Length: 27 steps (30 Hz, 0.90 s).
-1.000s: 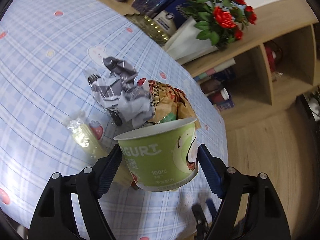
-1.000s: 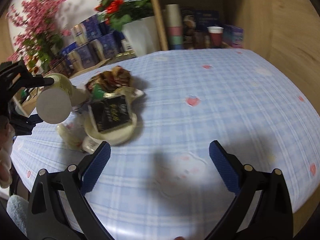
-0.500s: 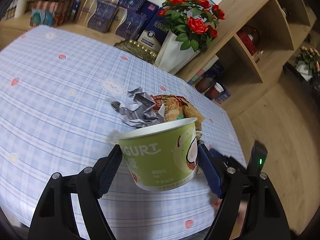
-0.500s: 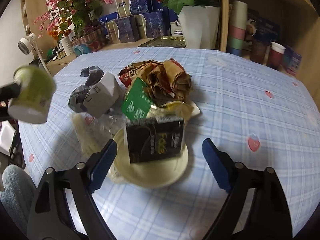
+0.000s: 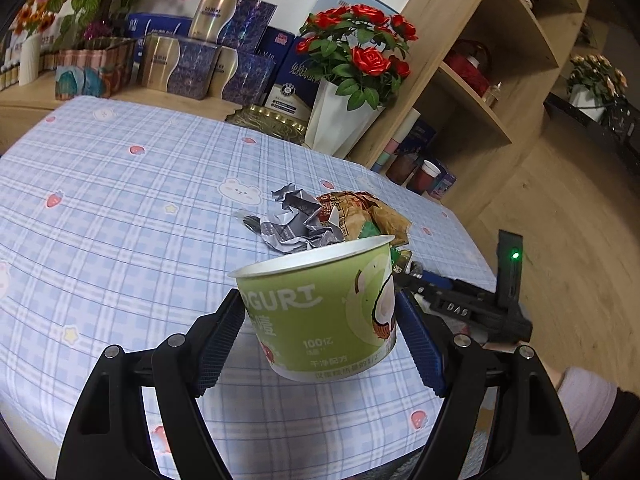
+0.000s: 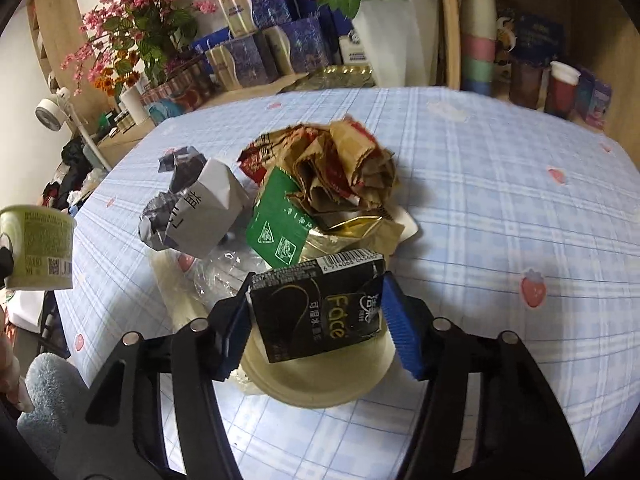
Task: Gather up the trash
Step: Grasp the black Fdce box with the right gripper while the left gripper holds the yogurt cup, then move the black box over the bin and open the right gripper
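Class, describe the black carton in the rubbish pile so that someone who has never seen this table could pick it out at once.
Find the blue checked tablecloth and the heap of rubbish at its middle. At the heap's near edge, on a pale round lid, stands the black carton, between the closing jaws of the right gripper. Only it is black with gold lettering and a barcode on top.

Both wrist cameras look steeply down, close over the tablecloth (image 5: 120, 208) (sharing the crumpled wrappers (image 6: 344, 168)).

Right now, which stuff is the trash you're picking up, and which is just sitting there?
Trash: yogurt cup in left gripper; black box between closing right gripper; brown wrapper; green carton; grey paper.
Just there: rose pot; blue boxes; tablecloth.
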{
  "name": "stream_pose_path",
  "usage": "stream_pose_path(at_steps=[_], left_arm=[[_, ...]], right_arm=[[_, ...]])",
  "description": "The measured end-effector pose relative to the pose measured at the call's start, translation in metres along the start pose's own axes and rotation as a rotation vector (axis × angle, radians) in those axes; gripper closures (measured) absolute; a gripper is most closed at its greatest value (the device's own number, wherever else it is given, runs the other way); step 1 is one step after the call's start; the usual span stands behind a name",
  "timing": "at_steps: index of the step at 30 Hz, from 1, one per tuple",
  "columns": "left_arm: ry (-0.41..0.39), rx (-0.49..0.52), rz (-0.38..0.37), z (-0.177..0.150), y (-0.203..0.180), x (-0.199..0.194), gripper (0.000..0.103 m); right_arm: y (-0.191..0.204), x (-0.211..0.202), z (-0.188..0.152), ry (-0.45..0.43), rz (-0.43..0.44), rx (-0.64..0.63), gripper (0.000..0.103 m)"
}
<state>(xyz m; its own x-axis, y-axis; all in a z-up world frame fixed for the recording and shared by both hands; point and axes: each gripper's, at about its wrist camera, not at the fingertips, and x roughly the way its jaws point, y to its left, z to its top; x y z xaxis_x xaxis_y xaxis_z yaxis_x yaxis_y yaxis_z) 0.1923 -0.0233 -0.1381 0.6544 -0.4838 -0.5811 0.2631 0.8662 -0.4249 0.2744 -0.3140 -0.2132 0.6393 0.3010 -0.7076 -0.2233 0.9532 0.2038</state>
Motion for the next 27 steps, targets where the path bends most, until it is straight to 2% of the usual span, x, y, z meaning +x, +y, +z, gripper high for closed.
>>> stream_pose_path(at_steps=[6, 13, 18, 27], left_arm=[[-0.027, 0.051, 0.009, -0.009, -0.007, -0.018, 0.028], [-0.068, 0.132, 0.029, -0.024, -0.019, -0.047, 0.028], [-0.082, 0.172, 0.039, -0.040, -0.021, -0.067, 0.028], [-0.093, 0.178, 0.042, -0.072, -0.013, -0.103, 0.028]], right_arm=[[0.010, -0.032, -0.006, -0.079, 0.002, 0.020, 0.042], [0.041, -0.070, -0.030, -0.146, 0.022, 0.007, 0.042], [0.067, -0.087, -0.051, -0.164, 0.045, 0.015, 0.042], [0.112, -0.110, -0.096, -0.160, 0.071, -0.015, 0.042]])
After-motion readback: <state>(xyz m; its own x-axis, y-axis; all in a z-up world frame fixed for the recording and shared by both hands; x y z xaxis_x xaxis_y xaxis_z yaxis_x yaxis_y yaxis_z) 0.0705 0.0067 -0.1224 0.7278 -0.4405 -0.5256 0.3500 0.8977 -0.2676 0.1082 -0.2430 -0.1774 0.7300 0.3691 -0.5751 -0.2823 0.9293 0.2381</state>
